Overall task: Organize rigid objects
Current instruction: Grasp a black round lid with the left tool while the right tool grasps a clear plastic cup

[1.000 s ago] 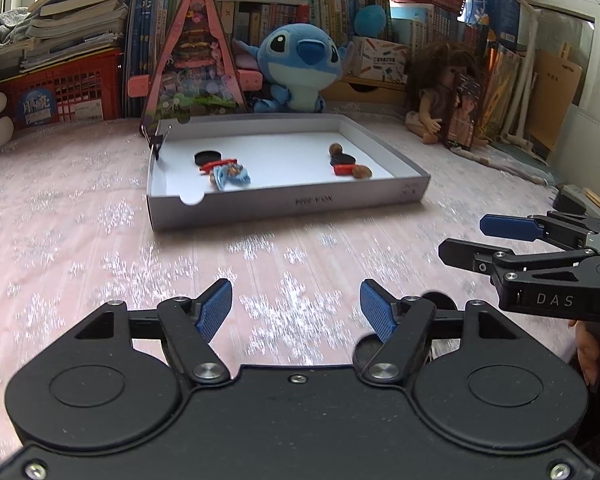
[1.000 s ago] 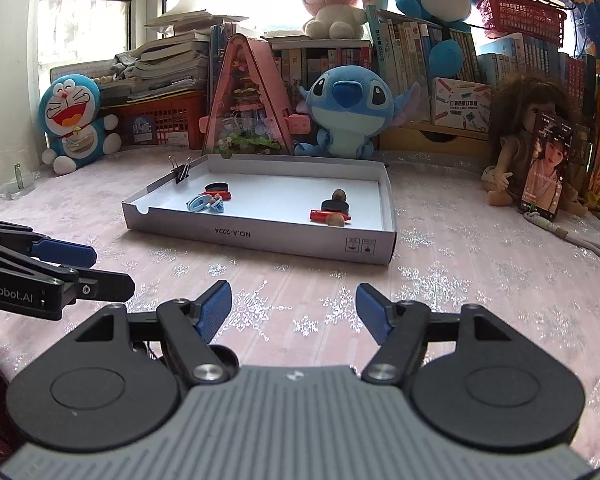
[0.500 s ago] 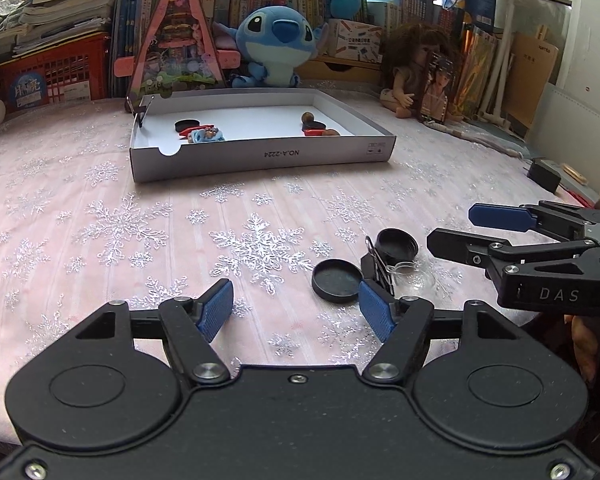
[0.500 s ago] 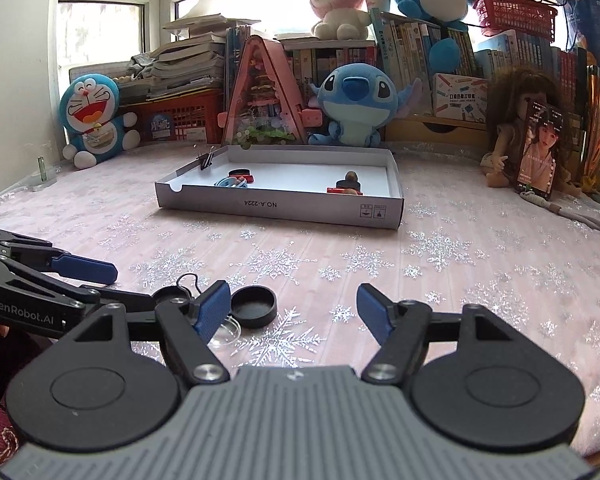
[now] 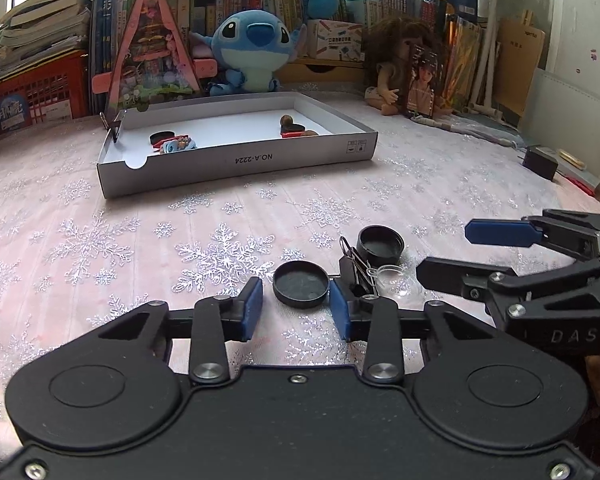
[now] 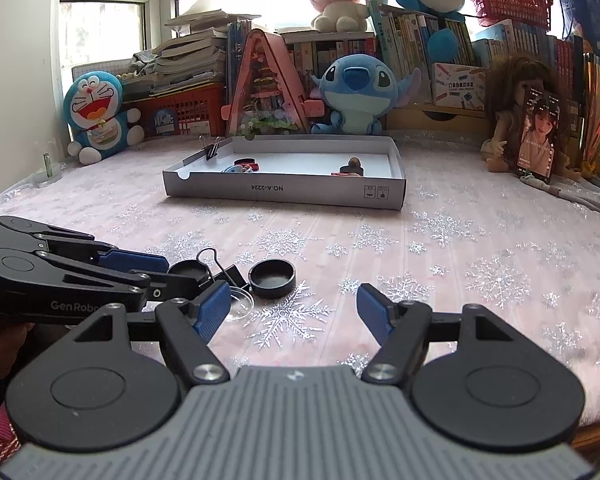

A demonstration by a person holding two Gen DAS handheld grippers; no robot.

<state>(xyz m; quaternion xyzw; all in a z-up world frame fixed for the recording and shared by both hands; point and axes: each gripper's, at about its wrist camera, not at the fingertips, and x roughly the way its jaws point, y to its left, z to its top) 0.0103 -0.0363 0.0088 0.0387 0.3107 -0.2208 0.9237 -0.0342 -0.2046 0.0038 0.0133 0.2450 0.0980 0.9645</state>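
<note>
Your left gripper (image 5: 296,308) is closing on the nearest black lid (image 5: 300,283), pads not yet touching. Binder clip (image 5: 354,266), second black cap (image 5: 381,245) and clear dish (image 5: 396,283) still wait outside the tray (image 5: 240,166); your right gripper (image 6: 294,308) stands wide, empty.

Just ahead of the left tool (image 5: 296,312): two black lids (image 5: 300,283), one binder clip (image 5: 354,268), one clear dish (image 5: 396,282). Farther ahead: one tray (image 5: 240,160).

Between you and the white tray (image 6: 284,192) the pink cloth (image 6: 460,248) lies open; only two black lids (image 5: 300,283), a binder clip (image 5: 354,268) and a clear dish (image 5: 394,280) crowd together near your left gripper (image 5: 296,308).
</note>
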